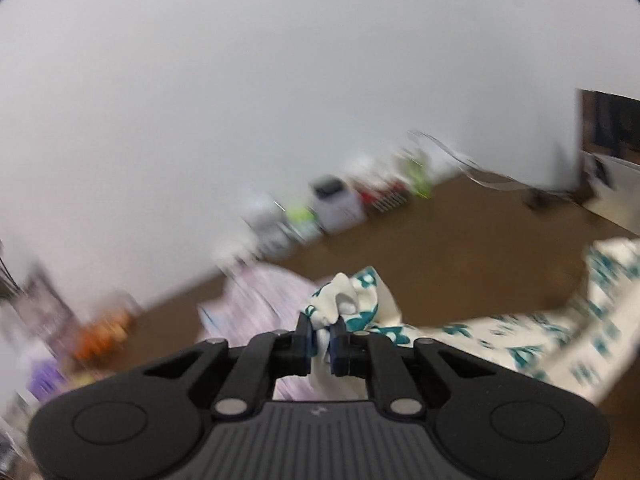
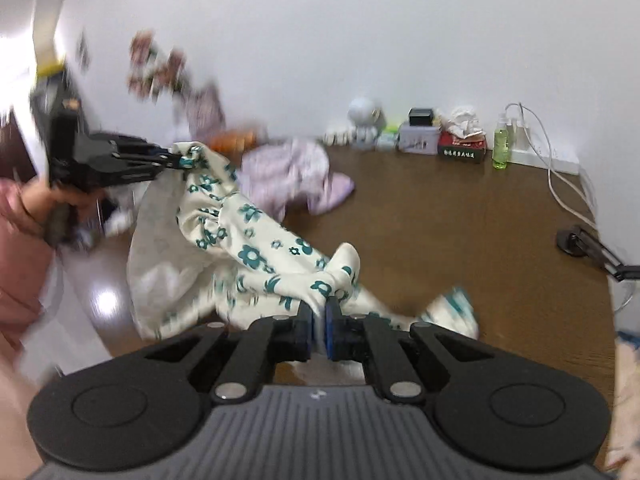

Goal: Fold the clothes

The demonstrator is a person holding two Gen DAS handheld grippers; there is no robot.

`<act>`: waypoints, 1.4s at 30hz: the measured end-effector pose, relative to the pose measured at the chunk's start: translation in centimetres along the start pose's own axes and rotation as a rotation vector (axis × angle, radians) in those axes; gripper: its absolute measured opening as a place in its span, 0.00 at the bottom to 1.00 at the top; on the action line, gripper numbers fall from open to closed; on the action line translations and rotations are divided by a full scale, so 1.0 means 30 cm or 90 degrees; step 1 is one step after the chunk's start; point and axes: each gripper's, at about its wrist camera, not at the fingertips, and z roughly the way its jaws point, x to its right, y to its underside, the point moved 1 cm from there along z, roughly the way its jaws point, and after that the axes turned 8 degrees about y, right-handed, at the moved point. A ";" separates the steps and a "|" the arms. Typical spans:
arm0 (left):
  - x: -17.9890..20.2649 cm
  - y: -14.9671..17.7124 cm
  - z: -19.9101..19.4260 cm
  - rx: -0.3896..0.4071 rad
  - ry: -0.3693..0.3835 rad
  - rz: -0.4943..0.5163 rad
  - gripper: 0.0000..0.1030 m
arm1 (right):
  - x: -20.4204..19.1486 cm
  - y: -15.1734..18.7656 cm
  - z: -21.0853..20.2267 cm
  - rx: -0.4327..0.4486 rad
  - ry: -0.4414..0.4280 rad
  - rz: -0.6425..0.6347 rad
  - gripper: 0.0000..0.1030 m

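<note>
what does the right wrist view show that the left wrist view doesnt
Only the right wrist view shows the left gripper from outside, the person's hand holding it, a sharp green spray bottle and a red box by the wall. Only the left wrist view shows a dark doorway at far right. Both show the cream garment with teal flowers clamped in each gripper, right gripper included, the lilac garment and the brown table.
</note>
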 end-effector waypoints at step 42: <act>0.588 0.213 -0.007 -0.061 0.273 0.001 0.47 | 0.005 0.064 0.109 0.112 -0.010 -0.073 0.03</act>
